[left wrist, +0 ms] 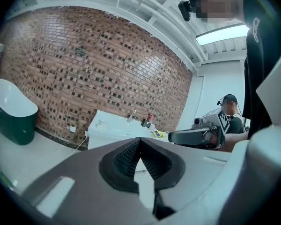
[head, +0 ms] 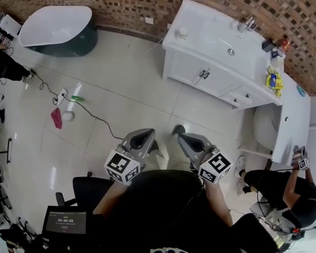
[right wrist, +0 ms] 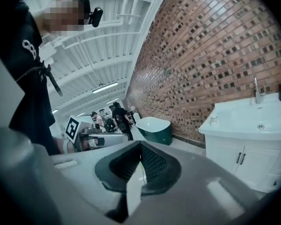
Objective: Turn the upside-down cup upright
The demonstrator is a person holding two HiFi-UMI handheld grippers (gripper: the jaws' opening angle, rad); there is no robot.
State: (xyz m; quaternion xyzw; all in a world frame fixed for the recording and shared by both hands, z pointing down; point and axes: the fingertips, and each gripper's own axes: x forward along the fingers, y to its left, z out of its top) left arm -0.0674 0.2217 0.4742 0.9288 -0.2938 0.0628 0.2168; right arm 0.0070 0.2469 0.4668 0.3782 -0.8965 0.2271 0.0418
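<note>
A small pale cup [head: 183, 32] stands on the near left corner of the white vanity [head: 210, 49], far from both grippers. It also shows small in the left gripper view as a cup [left wrist: 101, 123], and in the right gripper view as a cup [right wrist: 214, 119]; I cannot tell which way up it stands. My left gripper [head: 142, 137] and right gripper [head: 187, 136] are held close to the body above the tiled floor, both shut with nothing in them. The left gripper [left wrist: 140, 146] and right gripper [right wrist: 140, 146] each have their pads meeting at the tips.
A green and white bathtub [head: 58, 28] stands at the back left by the brick wall. A cable, a pink cloth [head: 57, 117] and small items lie on the floor at left. A black chair [head: 84, 191] is beside me. A person [head: 284, 186] sits at right, by a white counter [head: 295, 115].
</note>
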